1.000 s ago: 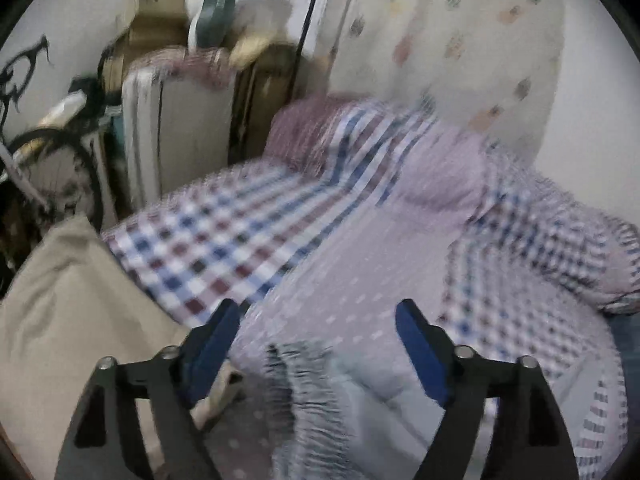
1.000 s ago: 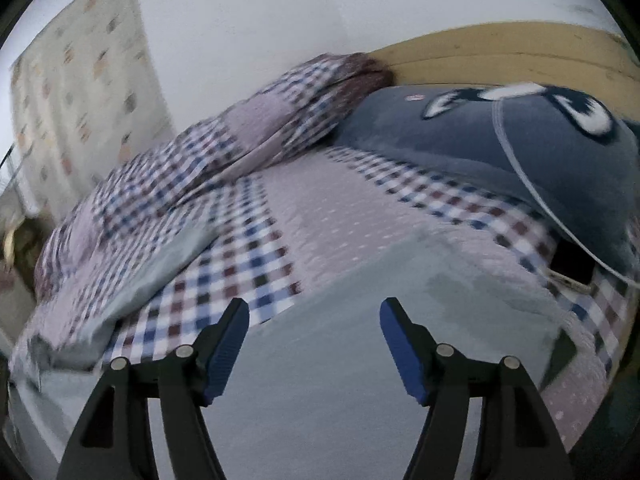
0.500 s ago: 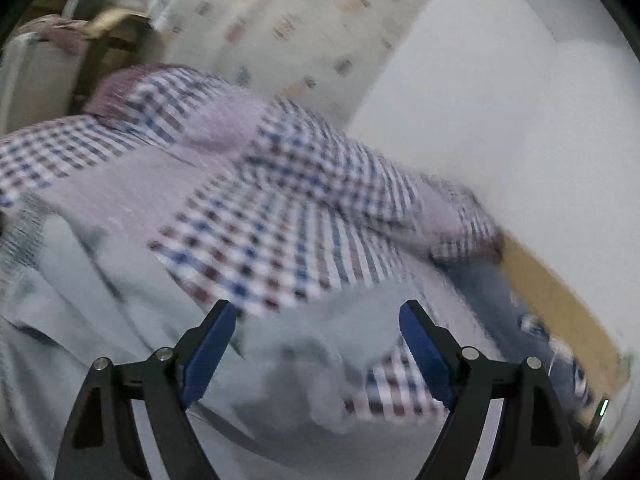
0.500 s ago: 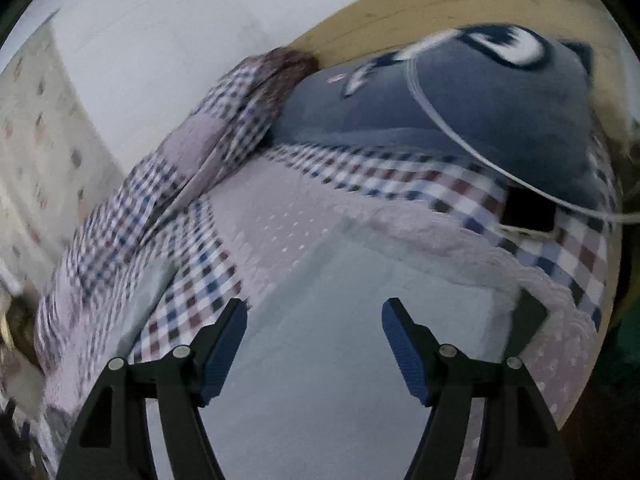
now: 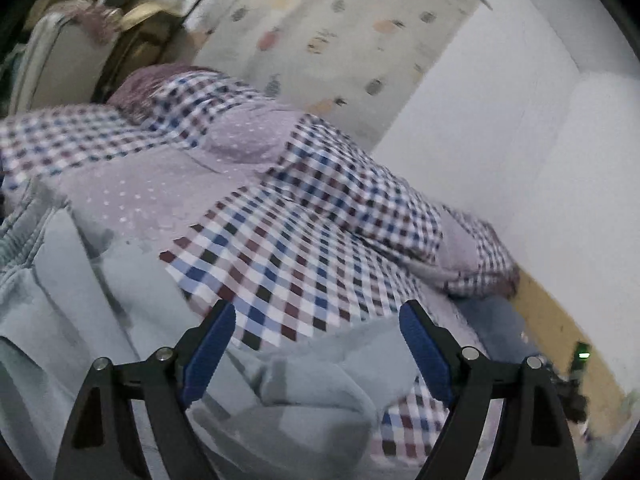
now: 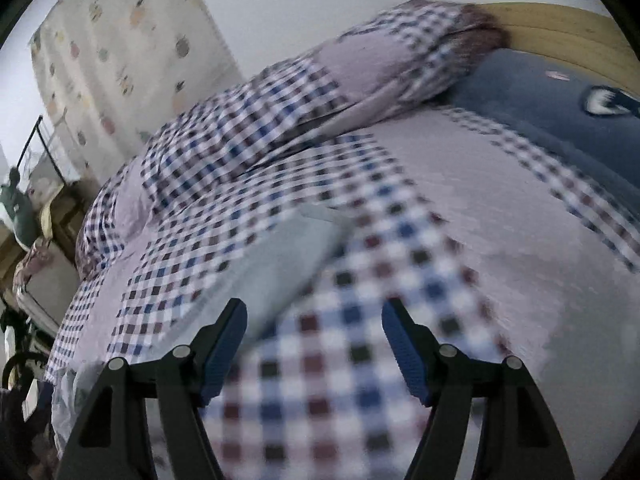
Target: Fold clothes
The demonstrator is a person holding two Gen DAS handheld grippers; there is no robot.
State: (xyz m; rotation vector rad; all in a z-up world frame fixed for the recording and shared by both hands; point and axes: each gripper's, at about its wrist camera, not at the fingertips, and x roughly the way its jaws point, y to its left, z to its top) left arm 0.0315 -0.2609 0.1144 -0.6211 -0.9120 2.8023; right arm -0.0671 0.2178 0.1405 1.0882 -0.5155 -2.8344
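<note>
A pale grey-blue garment (image 5: 80, 320) lies spread on the checked bedsheet (image 5: 288, 264), with a bunched fold of it (image 5: 320, 364) under my left gripper (image 5: 316, 344). That gripper is open and holds nothing. In the right wrist view a flat strip of the same garment (image 6: 280, 264) reaches away to the left of my right gripper (image 6: 314, 344). The right gripper is open above the checked sheet (image 6: 320, 380), close to it and blurred, with nothing between its fingers.
A rolled checked quilt (image 5: 320, 168) runs along the wall side of the bed. A dark blue pillow (image 6: 560, 120) lies by the yellow headboard (image 6: 560, 28). Boxes and a folded mattress (image 5: 60, 56) stand beyond the foot of the bed.
Both views have swung. The left gripper has turned from the foot of the bed toward the wall and headboard. The right gripper has moved off the grey garment onto the checked sheet. Both stayed open.
</note>
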